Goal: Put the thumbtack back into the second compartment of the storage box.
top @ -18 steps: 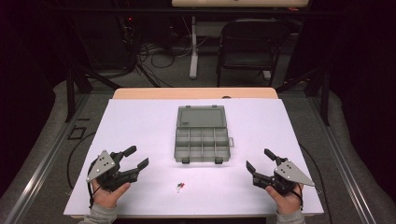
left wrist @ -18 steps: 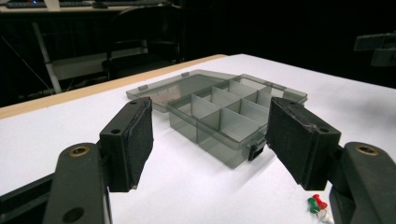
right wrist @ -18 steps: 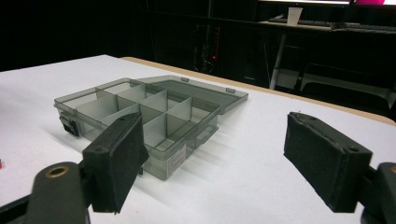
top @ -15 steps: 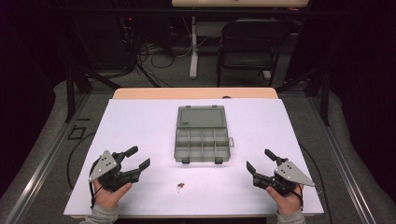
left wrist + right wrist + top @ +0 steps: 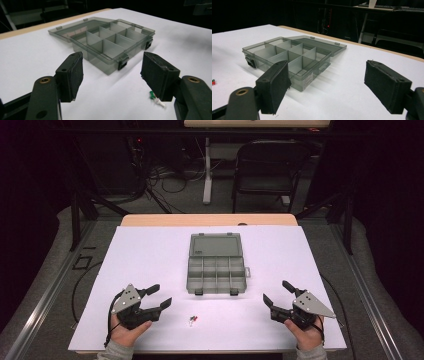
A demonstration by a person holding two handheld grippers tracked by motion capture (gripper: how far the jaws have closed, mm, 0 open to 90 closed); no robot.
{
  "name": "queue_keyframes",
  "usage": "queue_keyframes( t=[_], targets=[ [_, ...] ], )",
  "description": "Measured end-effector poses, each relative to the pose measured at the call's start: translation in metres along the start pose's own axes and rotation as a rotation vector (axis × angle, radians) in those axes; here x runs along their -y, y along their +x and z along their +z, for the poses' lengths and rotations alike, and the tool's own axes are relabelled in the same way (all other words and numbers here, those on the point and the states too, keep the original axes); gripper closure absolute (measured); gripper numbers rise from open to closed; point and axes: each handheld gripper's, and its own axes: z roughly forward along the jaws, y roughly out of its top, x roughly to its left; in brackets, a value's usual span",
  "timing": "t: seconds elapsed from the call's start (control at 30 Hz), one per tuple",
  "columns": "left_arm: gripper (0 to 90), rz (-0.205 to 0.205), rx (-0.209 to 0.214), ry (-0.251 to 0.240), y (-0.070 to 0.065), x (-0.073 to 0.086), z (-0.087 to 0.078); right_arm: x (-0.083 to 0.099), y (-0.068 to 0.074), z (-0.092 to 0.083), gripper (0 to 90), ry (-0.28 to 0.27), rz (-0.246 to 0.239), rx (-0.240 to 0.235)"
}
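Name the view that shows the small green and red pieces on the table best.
The left gripper view: the small pieces lie close, beside its right jaw. The high view shows them as tiny specks; the right gripper view catches them at its left edge.

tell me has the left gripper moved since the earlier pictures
No. The left gripper sits at the same spot left of the small parts and below the organizer box, jaws open.

Beyond the right gripper (image 5: 327,85), whose two black padded jaws stand wide apart with nothing between them, a smoky translucent plastic compartment box (image 5: 292,58) sits open on the white table (image 5: 352,100), nearer the left jaw.
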Motion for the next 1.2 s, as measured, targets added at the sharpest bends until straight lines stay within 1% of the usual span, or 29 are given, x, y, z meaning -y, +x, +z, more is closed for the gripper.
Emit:
queue_keyframes(
  t=[0.03, 0.1, 0.17, 0.23, 0.3, 0.33, 0.37, 0.47, 0.6, 0.7, 0.83, 0.87, 0.97, 1.0, 1.07, 1.1, 1.2],
  targets=[
    [34.6, -0.003, 0.001, 0.007, -0.002, 0.000, 0.002, 0.000, 0.000, 0.000, 19.4, 0.003, -0.002, 0.001],
    [35.5, 0.000, 0.017, 0.039, -0.006, 0.001, 0.006, 0.000, 0.000, 0.001, 19.4, 0.003, 0.003, -0.003],
    [37.1, 0.005, 0.018, 0.059, -0.010, 0.001, 0.010, 0.001, -0.001, 0.001, 19.5, 0.004, 0.003, -0.005],
    [37.6, 0.005, 0.031, 0.081, -0.013, 0.002, 0.013, 0.000, -0.001, 0.001, 19.5, 0.005, 0.005, -0.007],
    [39.4, 0.014, 0.028, 0.096, -0.016, 0.003, 0.016, 0.001, -0.001, 0.001, 19.5, 0.008, 0.003, -0.010],
    [40.1, 0.009, 0.041, 0.104, -0.017, 0.004, 0.017, 0.001, -0.001, 0.001, 19.5, 0.010, 0.002, -0.012],
    [40.8, 0.008, 0.037, 0.112, -0.018, 0.004, 0.019, 0.001, -0.001, 0.001, 19.5, 0.011, 0.002, -0.013],
    [44.2, 0.014, 0.051, 0.137, -0.021, 0.006, 0.023, 0.001, -0.001, 0.002, 19.5, 0.019, 0.003, -0.014],
    [45.7, 0.000, 0.053, 0.160, -0.025, 0.008, 0.027, 0.001, -0.002, 0.002, 19.5, 0.020, 0.006, -0.017],
    [48.3, -0.003, 0.067, 0.177, -0.028, 0.008, 0.030, 0.001, -0.002, 0.002, 19.5, 0.018, 0.007, -0.015],
    [49.3, 0.037, 0.053, 0.209, -0.035, 0.010, 0.035, 0.002, -0.002, 0.002, 19.5, 0.025, 0.012, -0.015],
    [50.1, 0.044, 0.058, 0.217, -0.036, 0.010, 0.037, 0.002, -0.002, 0.002, 19.5, 0.026, 0.013, -0.014],
    [51.3, 0.039, 0.079, 0.245, -0.039, 0.012, 0.041, 0.002, -0.003, 0.002, 19.5, 0.023, 0.014, -0.013],
    [51.3, 0.043, 0.082, 0.253, -0.040, 0.012, 0.041, 0.002, -0.003, 0.002, 19.5, 0.028, 0.018, -0.015],
    [51.3, 0.040, 0.081, 0.256, -0.042, 0.013, 0.042, 0.002, -0.003, 0.003, 19.5, 0.038, 0.018, -0.012],
    [51.3, 0.045, 0.082, 0.258, -0.043, 0.013, 0.042, 0.003, -0.003, 0.003, 19.5, 0.039, 0.017, -0.011],
    [54.0, 0.057, 0.099, 0.263, -0.044, 0.014, 0.044, 0.003, -0.003, 0.003, 19.5, 0.037, 0.022, -0.013]
  ],
)
